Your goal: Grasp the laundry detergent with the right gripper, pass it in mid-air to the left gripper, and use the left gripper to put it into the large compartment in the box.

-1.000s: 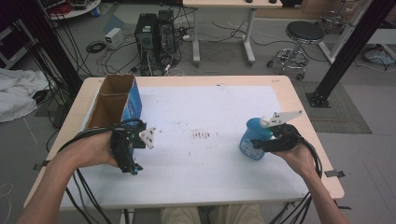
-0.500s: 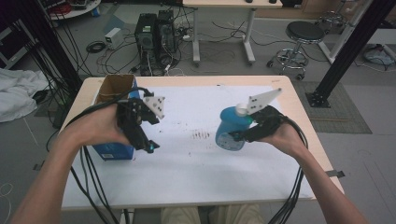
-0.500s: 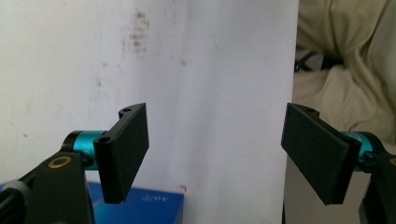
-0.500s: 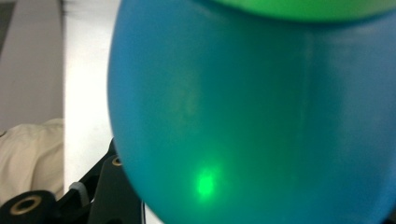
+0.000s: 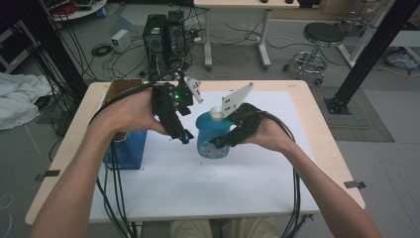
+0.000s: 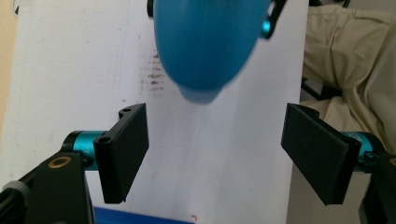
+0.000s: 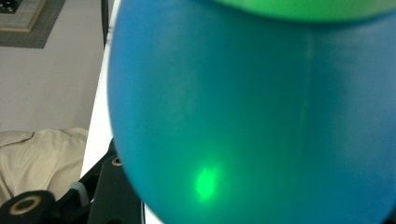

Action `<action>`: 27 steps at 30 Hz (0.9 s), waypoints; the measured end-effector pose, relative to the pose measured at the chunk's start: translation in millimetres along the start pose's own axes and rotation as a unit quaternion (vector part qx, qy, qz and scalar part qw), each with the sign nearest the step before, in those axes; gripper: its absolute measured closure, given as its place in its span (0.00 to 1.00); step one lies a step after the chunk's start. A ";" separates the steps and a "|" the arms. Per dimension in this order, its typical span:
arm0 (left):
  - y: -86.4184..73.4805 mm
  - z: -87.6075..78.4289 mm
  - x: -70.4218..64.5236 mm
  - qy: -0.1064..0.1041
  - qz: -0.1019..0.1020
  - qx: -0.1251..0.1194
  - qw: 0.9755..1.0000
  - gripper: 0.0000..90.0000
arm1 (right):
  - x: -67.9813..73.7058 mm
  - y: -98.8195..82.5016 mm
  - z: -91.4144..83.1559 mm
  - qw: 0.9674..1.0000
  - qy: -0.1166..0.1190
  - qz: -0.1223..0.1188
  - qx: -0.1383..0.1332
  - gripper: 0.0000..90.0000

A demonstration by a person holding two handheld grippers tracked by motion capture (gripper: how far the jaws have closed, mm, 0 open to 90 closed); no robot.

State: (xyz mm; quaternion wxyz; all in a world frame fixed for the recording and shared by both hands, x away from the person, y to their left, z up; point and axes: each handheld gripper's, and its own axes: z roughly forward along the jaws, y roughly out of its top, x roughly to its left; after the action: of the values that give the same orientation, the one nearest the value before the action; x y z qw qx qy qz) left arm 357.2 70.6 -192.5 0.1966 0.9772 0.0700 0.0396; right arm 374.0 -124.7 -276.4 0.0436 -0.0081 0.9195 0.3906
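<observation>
So the blue bottle [image 5: 212, 139] with the white cap is up off the table, over the white sheet [image 5: 208, 188], about mid-table. The right gripper [image 5: 225, 141] is clamped on its body from the right side; in the right gripper view the blue bottle [image 7: 252, 116] sits right up against the camera. The left gripper [image 5: 184, 135] hangs just left of the bottle, jaws spread with nothing between them, and its own view has the bottle's rounded end [image 6: 205, 51] ahead of the pads. The cardboard box [image 5: 121, 134] sits at the table's left edge.

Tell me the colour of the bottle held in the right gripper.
Blue; the bottle has a white cap. It shows best in the high view.
</observation>
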 end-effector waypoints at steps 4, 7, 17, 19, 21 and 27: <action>6.2 8.3 4.7 -0.005 -0.003 0.006 1.000 0.26 | -1.8 5.0 7.1 1.000 0.004 -0.004 -0.001 0.52; 10.1 12.3 5.9 -0.007 -0.003 0.003 1.000 0.26 | -3.1 4.7 11.0 1.000 0.005 -0.004 0.003 0.52; 23.6 26.4 4.5 -0.012 -0.001 -0.004 1.000 0.26 | -3.3 4.0 14.2 1.000 0.009 -0.001 0.007 0.52; 25.9 27.6 4.3 -0.013 0.001 -0.002 1.000 0.26 | -3.7 3.2 14.9 1.000 0.008 -0.001 0.006 0.52; 27.5 29.2 4.0 -0.013 0.002 -0.001 1.000 0.26 | -4.4 2.3 15.6 1.000 0.008 -0.004 0.006 0.52; 29.6 32.2 3.8 -0.011 0.002 0.000 1.000 0.26 | -3.3 1.3 15.4 1.000 0.009 0.002 0.006 0.52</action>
State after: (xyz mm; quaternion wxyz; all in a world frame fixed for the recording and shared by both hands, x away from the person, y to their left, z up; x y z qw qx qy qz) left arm 367.9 32.0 -210.4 0.1975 0.9777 0.0654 0.0297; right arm 378.4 -112.8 -285.8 0.0348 -0.0096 0.9223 0.3848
